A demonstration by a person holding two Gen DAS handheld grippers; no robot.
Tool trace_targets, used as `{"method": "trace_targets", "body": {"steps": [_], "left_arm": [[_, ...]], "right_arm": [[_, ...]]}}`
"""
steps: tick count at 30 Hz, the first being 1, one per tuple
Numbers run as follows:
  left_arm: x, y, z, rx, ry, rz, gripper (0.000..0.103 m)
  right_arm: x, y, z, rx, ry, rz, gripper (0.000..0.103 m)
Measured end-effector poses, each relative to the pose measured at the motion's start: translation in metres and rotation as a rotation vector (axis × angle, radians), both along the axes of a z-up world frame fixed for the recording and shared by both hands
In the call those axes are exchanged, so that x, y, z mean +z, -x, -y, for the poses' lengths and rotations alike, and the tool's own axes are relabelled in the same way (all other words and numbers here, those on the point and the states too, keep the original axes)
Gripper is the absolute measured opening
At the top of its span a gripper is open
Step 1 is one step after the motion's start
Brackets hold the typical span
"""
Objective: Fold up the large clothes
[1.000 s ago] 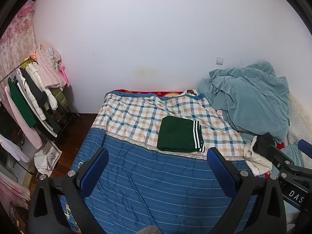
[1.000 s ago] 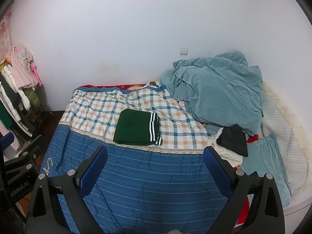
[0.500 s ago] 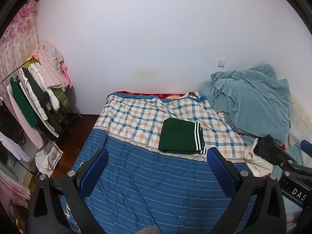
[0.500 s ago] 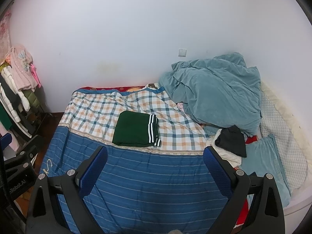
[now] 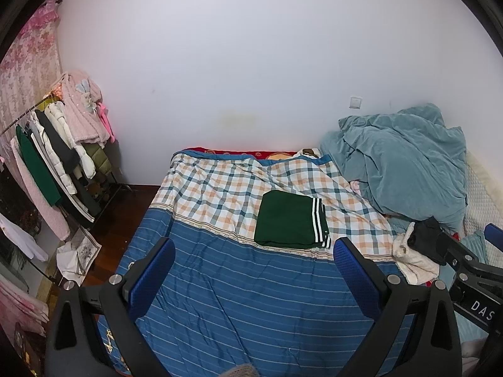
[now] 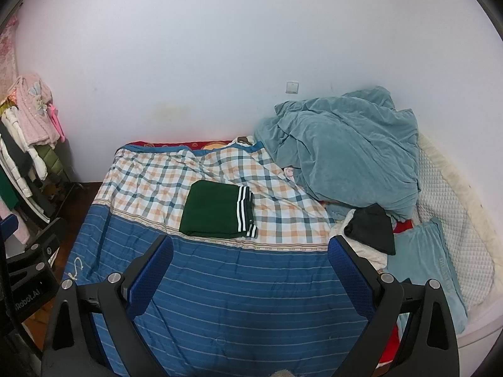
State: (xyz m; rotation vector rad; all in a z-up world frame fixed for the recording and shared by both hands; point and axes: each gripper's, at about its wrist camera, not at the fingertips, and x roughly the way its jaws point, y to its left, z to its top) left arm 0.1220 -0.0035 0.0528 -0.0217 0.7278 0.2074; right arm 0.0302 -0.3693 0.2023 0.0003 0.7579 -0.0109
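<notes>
Clothes first: the green top (image 5: pixel 287 220) with white stripes lies folded in a neat square in the middle of the bed (image 5: pixel 239 308), on the checked part of the cover, right where the blue striped part begins. It looks done. Nothing is touching it.

Just beside the bed cover, on the right, is a small heap: a black garment (image 6: pixel 372 227) on top of a cream garment (image 5: pixel 415 257). These look like the next things to fold. Behind them sits a big lump of teal blanket (image 6: pixel 342 154), and a teal pillow (image 6: pixel 424 257) lies next to the heap.

The left gripper (image 5: pixel 253 278) has its two blue fingers spread wide apart, with nothing between them. The right gripper (image 6: pixel 250 275) is the same, wide apart and empty. Both hang over the blue striped part, well back from the green top.

What could go wrong? If a gripper reaches across to the heap and brushes the green top, the neat square could slide or flop open. If the fingers pinch the black garment too deep, they may grab the cream one too, and both would come up in a tangle. They could also catch the blanket or the bed cover by mistake and drag it, and that would pull the folded top along with it.
</notes>
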Motion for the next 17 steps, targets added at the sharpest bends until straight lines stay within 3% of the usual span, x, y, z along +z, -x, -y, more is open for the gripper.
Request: {"method": "trace_targets", "body": {"steps": [17], "left_arm": [[0.0055,0.0005,-0.0028,0.000,0.003,-0.001,0.103]], "right_arm": [[0.0030,0.0012,0.0015,-0.001,-0.003,-0.001,0.100]]}}
